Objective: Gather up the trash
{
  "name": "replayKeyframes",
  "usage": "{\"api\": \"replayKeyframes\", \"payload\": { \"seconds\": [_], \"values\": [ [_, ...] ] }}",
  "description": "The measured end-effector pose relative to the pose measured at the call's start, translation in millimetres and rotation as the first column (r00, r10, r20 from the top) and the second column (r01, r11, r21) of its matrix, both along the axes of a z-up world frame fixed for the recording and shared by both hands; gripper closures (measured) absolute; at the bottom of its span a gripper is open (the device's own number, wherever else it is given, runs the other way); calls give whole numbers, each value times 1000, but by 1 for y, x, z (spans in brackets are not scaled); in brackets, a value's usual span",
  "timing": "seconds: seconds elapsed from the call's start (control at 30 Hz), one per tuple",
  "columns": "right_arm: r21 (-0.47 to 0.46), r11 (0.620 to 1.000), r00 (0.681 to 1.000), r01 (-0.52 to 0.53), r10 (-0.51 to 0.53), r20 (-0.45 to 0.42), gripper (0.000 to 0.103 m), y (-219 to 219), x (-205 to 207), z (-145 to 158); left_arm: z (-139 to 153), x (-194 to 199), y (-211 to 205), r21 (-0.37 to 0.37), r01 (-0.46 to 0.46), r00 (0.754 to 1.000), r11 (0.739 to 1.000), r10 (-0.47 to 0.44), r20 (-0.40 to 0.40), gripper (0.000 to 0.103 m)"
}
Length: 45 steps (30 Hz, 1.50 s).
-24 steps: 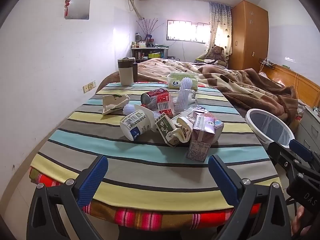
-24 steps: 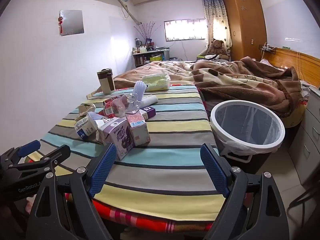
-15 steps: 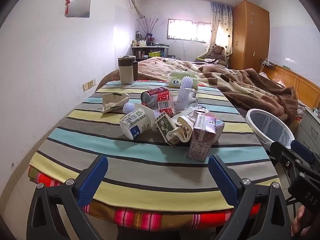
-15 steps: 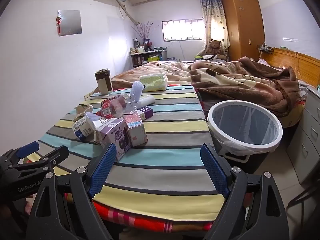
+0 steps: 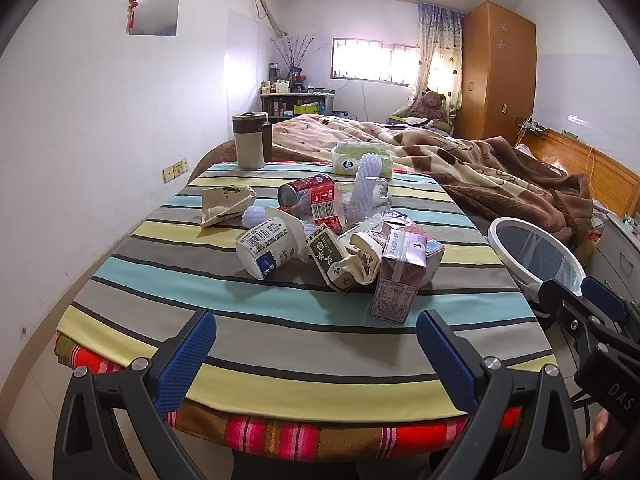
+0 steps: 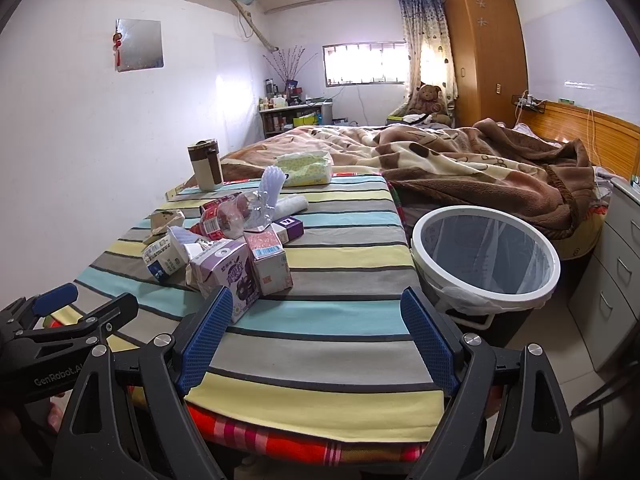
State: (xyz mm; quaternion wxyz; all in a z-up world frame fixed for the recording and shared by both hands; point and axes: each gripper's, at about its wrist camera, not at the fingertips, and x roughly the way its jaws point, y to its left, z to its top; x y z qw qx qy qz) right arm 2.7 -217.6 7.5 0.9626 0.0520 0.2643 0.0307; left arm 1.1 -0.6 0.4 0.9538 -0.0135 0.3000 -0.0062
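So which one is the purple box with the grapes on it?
Start at the striped table beside the white bin. In the trash pile, come to the piece nearest the table's front edge, just left of a pink carton. That is the purple carton: the only one with dark fruit pictured on its side.

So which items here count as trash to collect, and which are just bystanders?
Job: purple carton, yogurt cup, green carton, red can, crumpled paper box, bin.
Bystanders: thermos, tissue pack, blanket, teddy bear.
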Motion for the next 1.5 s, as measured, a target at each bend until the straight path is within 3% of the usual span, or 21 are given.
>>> {"api": "replayKeyframes", "payload": {
  "seconds": [1.5],
  "values": [
    [-3, 1000, 1000, 12, -12, -8, 15, -1, -1, -2, -1, -1, 1, -6, -2, 1000, 1000, 2, -1, 1]
  ]
}}
